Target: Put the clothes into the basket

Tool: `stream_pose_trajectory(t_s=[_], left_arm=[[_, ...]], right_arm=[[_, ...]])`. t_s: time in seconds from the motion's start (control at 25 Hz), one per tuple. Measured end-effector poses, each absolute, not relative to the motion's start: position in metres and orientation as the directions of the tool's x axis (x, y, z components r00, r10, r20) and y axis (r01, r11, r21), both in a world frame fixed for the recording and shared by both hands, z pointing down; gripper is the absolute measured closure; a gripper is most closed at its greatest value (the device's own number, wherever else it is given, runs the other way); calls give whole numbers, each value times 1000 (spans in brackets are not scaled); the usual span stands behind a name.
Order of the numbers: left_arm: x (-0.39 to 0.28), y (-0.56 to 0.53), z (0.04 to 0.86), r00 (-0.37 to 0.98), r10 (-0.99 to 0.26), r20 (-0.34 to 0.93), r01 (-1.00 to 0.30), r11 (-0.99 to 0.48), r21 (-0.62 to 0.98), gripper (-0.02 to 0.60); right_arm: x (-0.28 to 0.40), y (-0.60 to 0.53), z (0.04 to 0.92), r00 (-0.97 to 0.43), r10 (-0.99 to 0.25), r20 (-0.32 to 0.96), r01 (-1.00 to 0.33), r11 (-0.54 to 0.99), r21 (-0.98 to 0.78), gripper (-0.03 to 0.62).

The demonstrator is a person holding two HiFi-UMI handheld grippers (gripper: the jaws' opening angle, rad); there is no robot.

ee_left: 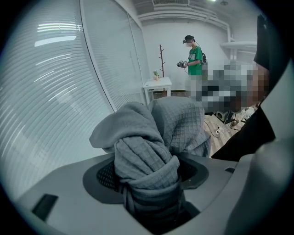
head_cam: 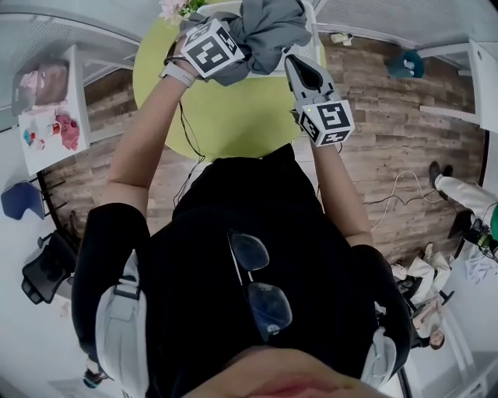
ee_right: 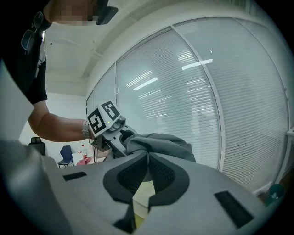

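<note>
A grey waffle-knit garment hangs bunched above the yellow-green round table. My left gripper is shut on it; in the left gripper view a thick wad of the cloth fills the space between the jaws. My right gripper points up at the garment's right side. In the right gripper view its jaws meet at the tips, pinching an edge of the grey cloth. A white basket rim shows behind the garment, mostly hidden.
Pink flowers stand at the table's far edge. A white side table with small items is at the left, and cables lie on the wood floor. A glass wall with blinds is close by. Another person stands far off.
</note>
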State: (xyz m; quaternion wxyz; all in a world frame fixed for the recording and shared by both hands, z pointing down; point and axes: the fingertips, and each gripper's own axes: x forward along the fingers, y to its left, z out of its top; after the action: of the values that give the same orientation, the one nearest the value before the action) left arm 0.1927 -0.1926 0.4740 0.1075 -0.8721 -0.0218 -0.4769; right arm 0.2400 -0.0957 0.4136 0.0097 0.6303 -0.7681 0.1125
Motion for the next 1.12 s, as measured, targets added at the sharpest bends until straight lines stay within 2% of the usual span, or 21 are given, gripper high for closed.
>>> stream_pose_trajectory(t_s=[0.4,1.12], left_arm=[[225,-203,511,509,-31,860,192,-970,-149,263],[244,-208,588,461,34,887,292,-949,-115,262]], right_arm=[[272,-112,429,-152,-973,171,-977,122,-174,568],[292,-157,471,-164,-958,234,-971,116,-207,568]])
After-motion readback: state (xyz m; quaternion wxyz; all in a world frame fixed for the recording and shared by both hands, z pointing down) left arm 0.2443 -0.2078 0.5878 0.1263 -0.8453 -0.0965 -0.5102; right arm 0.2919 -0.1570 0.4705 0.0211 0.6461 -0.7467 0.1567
